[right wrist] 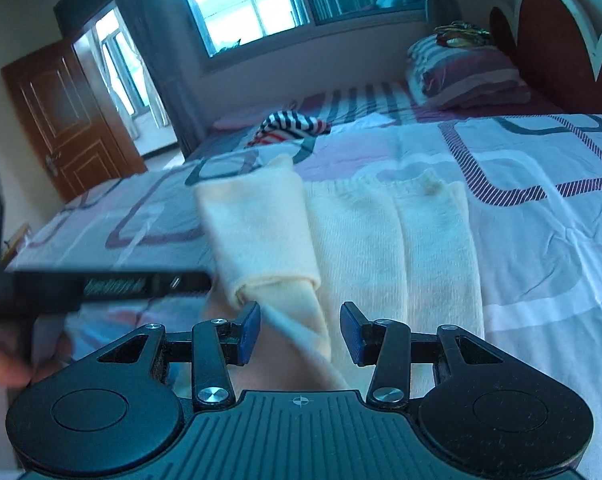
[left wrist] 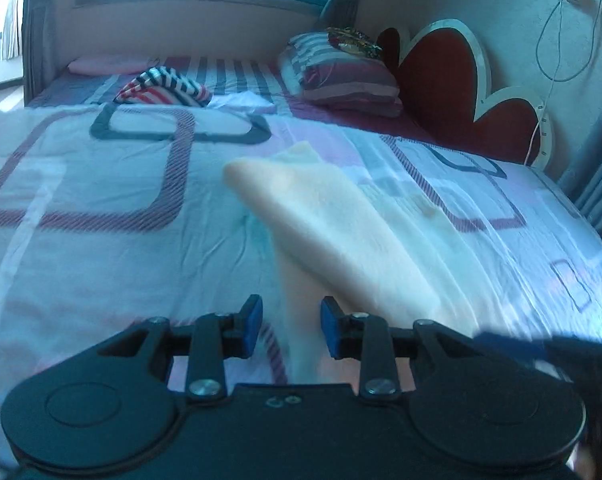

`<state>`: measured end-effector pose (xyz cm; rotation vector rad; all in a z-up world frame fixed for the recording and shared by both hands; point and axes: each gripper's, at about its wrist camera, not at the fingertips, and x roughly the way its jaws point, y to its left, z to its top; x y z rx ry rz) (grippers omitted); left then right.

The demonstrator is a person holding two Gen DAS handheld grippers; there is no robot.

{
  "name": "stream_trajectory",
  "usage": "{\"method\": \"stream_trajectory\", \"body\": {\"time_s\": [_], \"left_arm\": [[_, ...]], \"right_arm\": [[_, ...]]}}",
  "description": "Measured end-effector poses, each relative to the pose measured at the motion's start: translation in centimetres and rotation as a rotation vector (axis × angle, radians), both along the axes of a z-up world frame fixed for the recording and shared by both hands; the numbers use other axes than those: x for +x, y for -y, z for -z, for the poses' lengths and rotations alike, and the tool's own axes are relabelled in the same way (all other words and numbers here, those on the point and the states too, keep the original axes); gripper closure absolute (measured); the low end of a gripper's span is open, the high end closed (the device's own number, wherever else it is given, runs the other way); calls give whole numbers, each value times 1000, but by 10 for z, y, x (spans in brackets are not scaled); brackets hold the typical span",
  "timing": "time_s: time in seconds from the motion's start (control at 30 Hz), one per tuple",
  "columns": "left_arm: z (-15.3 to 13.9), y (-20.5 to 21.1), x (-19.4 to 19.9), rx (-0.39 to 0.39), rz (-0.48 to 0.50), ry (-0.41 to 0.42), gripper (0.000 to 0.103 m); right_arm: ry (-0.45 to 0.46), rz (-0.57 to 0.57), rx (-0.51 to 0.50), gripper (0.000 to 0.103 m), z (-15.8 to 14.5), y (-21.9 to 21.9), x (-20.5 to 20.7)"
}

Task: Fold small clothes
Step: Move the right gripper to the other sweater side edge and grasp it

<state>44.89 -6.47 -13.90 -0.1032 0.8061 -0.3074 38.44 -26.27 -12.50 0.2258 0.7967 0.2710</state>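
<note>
Left gripper (left wrist: pixel 288 326) fingers (left wrist: pixel 250 326) stand narrowly apart, blue pads not pressing anything; the cream knitted garment (left wrist: pixel 321 216) runs through the gap below them but is not pinched. Right gripper (right wrist: pixel 300 332) fingers (right wrist: pixel 249 332) sit a bit wider, a folded edge of the same cream garment (right wrist: pixel 381 240) passing between the pads without either pad clamping it.

In the right wrist view the garment lies on the bed (right wrist: pixel 541 240), near the edge closest to the cameras, one side flipped over into a loose rolled flap on the left, the rest flat with a ribbed hem toward the far side. The left gripper's black body (right wrist: pixel 101 286) shows blurred at that flap's left, with part of a hand (right wrist: pixel 1 364) at the frame edge.

Bed cover is white-pink with maroon and grey rounded rectangles. A striped navy-red-white garment (left wrist: pixel 163 90) lies bunched well beyond, toward the far edge. A striped pillow (left wrist: pixel 341 72) rests at the red heart-shaped headboard (left wrist: pixel 441 80).
</note>
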Motion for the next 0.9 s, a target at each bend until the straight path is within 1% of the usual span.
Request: {"method": "stream_trajectory", "body": {"time_s": [0.1,0.17,0.23,0.27,0.3,0.37,0.43,0.47,0.5,0.53,0.57,0.6,0.63,0.67,0.8,0.9], "left_arm": [[-2,19,6,3,38,37,74],[-3,36,8,5,68,53,74],[-1,54,10,4,111,54,74],[1,61,9,-1,128,48,74],[4,68,11,-5,141,39,74],[9,77,12,-8,152,27,74],[9,77,7,-22,180,21,74],[7,75,3,-22,194,27,74],[5,71,0,-17,195,41,74],[2,65,-3,-16,181,50,72],[-1,58,-3,-24,153,54,70],[-4,49,-4,-36,119,59,70],[-6,40,-2,-46,84,63,67],[-7,32,0,-49,53,63,66],[-1,11,13,-45,-12,22,66],[4,3,17,-64,-25,5,65]], "right_arm": [[-18,-14,-21,59,10,1,-1],[-22,-7,-38,59,15,3,-2],[-25,19,-28,59,17,9,-2],[-23,34,-21,79,18,13,-2],[-32,39,-15,101,19,17,-1],[-41,88,-18,101,20,27,-2],[-79,118,1,101,24,40,-6],[-95,124,14,101,27,46,-8],[-96,124,23,101,27,49,-11],[-86,130,38,101,26,53,-13],[-72,144,62,92,21,57,-14],[-65,160,78,70,19,61,-12],[-51,182,98,56,13,65,-8],[-37,202,112,45,10,68,-3],[-38,203,188,45,7,72,23],[-57,185,225,45,14,71,43]]}}
